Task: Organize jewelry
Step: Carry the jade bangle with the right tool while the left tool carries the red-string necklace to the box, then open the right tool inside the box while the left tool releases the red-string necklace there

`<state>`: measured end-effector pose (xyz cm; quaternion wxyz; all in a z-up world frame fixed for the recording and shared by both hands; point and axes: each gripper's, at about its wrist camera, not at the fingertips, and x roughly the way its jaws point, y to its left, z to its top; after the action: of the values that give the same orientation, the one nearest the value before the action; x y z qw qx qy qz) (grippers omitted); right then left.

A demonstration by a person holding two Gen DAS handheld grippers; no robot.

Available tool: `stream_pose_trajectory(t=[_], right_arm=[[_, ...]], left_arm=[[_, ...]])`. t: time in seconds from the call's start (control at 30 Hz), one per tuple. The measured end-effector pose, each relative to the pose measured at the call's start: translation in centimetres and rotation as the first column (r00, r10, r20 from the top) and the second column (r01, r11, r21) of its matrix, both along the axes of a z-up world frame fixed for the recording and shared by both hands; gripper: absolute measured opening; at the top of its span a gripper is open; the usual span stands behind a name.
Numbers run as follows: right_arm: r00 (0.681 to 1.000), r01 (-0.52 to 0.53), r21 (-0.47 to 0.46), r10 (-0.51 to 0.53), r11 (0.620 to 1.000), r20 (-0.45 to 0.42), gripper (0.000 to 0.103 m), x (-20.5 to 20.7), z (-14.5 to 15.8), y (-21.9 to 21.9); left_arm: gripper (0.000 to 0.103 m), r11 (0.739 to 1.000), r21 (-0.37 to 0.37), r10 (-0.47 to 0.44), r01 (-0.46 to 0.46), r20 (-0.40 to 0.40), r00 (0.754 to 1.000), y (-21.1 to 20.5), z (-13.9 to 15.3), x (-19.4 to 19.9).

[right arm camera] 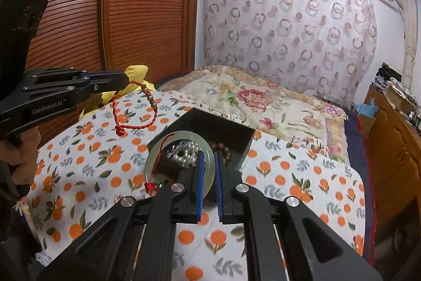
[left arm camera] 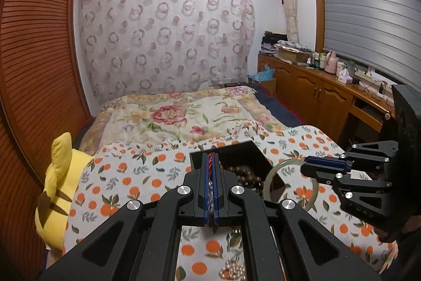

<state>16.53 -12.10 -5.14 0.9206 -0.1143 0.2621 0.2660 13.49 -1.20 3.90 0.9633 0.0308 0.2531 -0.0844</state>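
My left gripper (left arm camera: 212, 158) is shut on a red cord bracelet (right arm camera: 136, 107) with small beads, which hangs from its tip (right arm camera: 123, 82) above the orange-print cloth. My right gripper (right arm camera: 209, 156) is shut on a pale green jade bangle (right arm camera: 179, 136), held over the near corner of an open black box (right arm camera: 210, 120). The bangle (left arm camera: 273, 173) and right gripper (left arm camera: 307, 165) also show in the left wrist view, beside the box (left arm camera: 244, 149). Brown wooden beads (left arm camera: 244, 174) lie inside the box.
The box sits on a bed cover with orange fruit print (right arm camera: 289, 175). A pearl piece (left arm camera: 232, 270) lies on the cloth under my left gripper. A yellow plush toy (left arm camera: 58, 175) lies at the left edge. A wooden cabinet (left arm camera: 315, 91) runs along the right.
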Motion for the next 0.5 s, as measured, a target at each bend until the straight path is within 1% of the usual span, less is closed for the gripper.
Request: stream_pose_trajectory(t=[0.17,0.5], right_arm=[[1.000,-0.006,0.006,0.006,1.000,-0.013,0.009,2.8,-0.6,0.7],[0.998,-0.009,0.024,0.010,1.000,-0.055,0.009,7.2,-2.8,1.5]], left_arm=[[0.002,1.000,-0.004,0.002,-0.002,-0.012,1.000,-0.4,-0.2,2.4],[0.002,1.000,-0.001,0.006,-0.006,-0.060,0.998,-0.5,-2.2,6.4]])
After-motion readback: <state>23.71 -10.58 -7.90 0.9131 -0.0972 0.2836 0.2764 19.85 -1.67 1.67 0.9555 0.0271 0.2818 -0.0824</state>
